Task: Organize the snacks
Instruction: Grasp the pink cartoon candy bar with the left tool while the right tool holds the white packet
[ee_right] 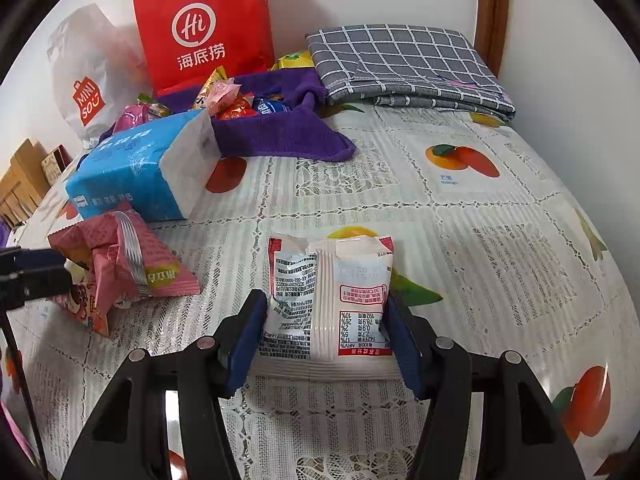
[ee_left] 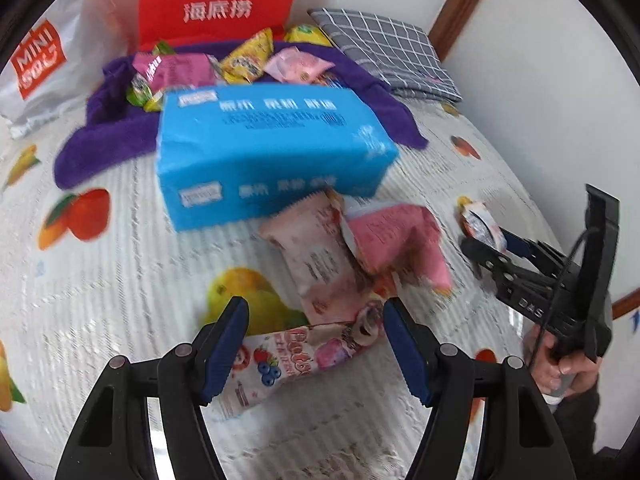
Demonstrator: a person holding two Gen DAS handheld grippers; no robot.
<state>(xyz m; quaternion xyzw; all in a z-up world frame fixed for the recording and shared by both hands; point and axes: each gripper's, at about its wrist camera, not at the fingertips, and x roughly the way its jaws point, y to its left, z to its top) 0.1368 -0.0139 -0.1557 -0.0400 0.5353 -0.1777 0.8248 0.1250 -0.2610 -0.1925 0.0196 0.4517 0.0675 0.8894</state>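
in the right wrist view, a white shopping bag (ee_right: 86, 76) stands at upper left beside a red paper bag (ee_right: 204, 28). below them a blue tissue pack (ee_right: 132, 172) leans on a purple towel (ee_right: 280, 132) heaped with sweets. a pink snack pack (ee_right: 128, 256) lies at mid left on the bench (ee_right: 500, 240). at lower centre the right gripper (ee_right: 326, 344) has its fingers pressed on a white snack packet (ee_right: 332, 300). in the left wrist view, the left gripper (ee_left: 316, 344) hangs with fingers apart over a berry-print packet (ee_left: 288, 356), not gripping it.
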